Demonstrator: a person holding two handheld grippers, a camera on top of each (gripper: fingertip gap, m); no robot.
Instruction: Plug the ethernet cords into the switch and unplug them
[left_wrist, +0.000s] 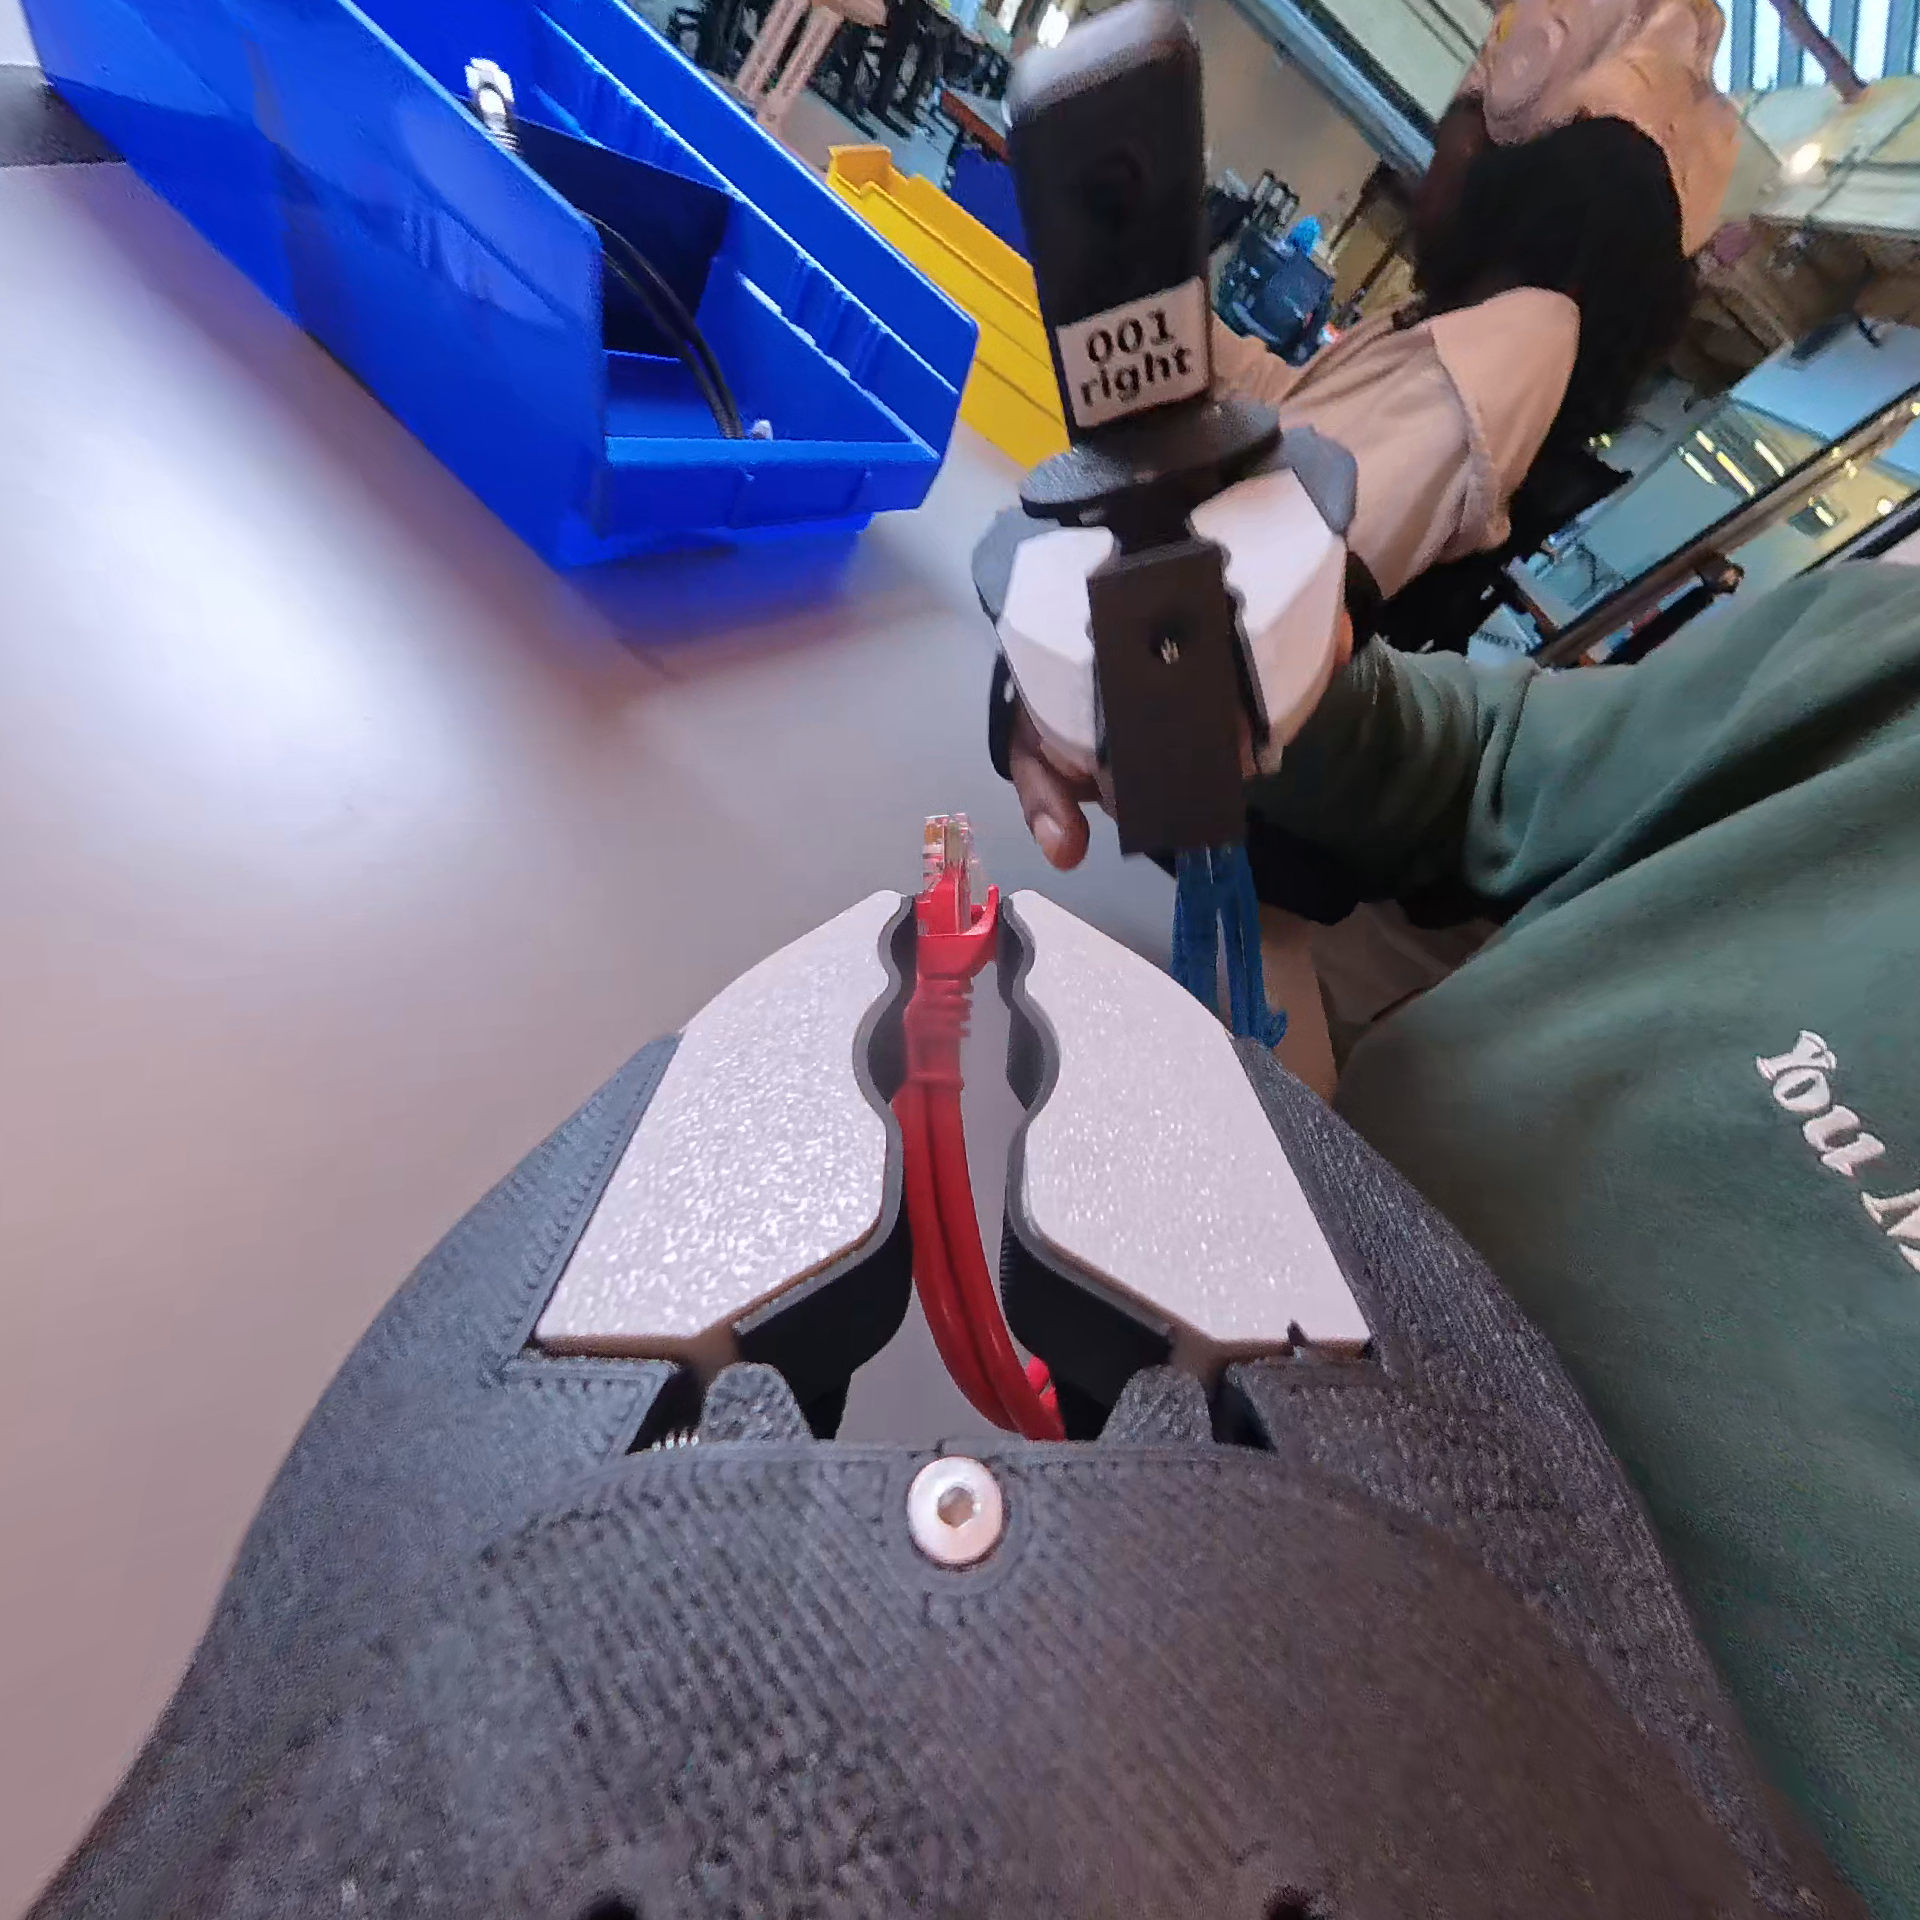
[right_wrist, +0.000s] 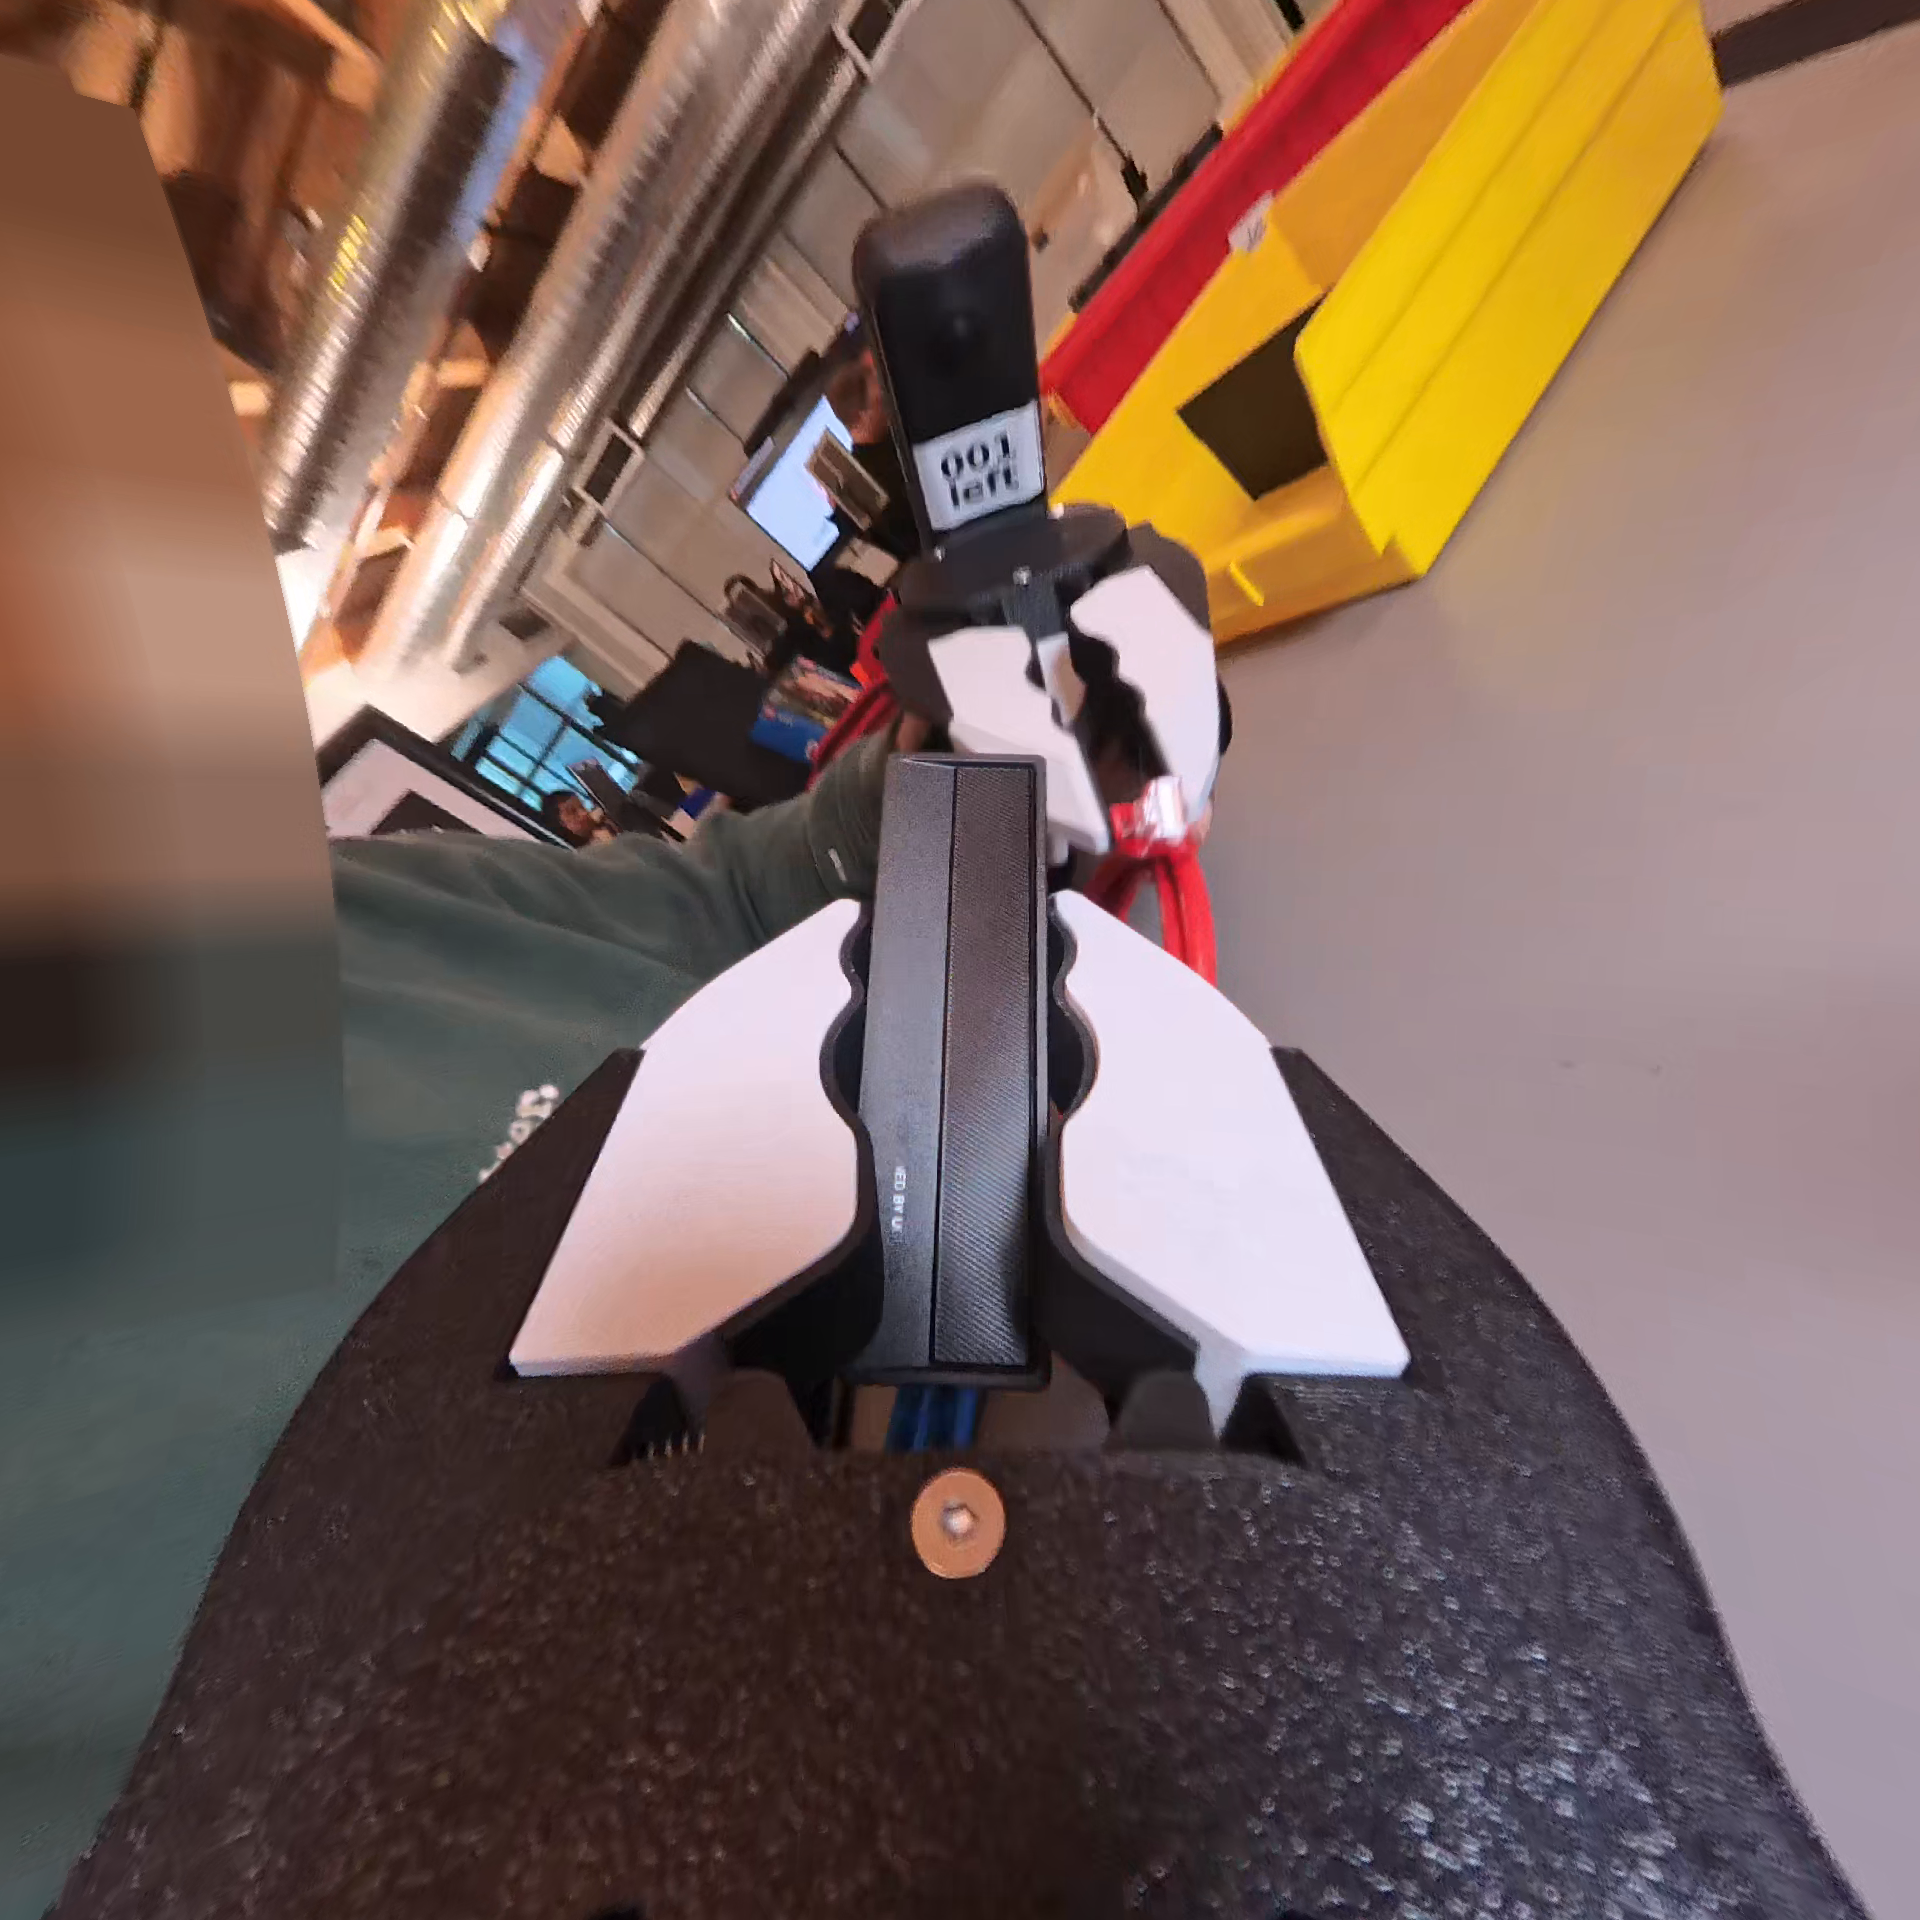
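Note:
My left gripper (left_wrist: 954, 906) is shut on a red ethernet cord (left_wrist: 940, 1049); its clear plug (left_wrist: 945, 844) sticks out past the fingertips. My right gripper (right_wrist: 956, 920) is shut on a black switch (right_wrist: 951, 1091), held on edge above the grey table. In the left wrist view the switch (left_wrist: 1174, 707) faces me end-on in the right gripper (left_wrist: 1169, 623), to the right of and beyond the red plug, apart from it. A blue cord (left_wrist: 1221, 956) hangs below the switch. In the right wrist view the left gripper (right_wrist: 1081, 717) holds the red cord (right_wrist: 1164, 883) just beyond the switch.
A blue bin (left_wrist: 468, 270) with black dividers stands on the grey table (left_wrist: 312, 831) at the back left, with a yellow bin (left_wrist: 935, 281) behind it. Yellow (right_wrist: 1455, 291) and red (right_wrist: 1195, 270) bins show in the right wrist view. A green sleeve (left_wrist: 1662, 935) fills the right side. The left gripper's tips are roughly 6 cm from the right gripper's.

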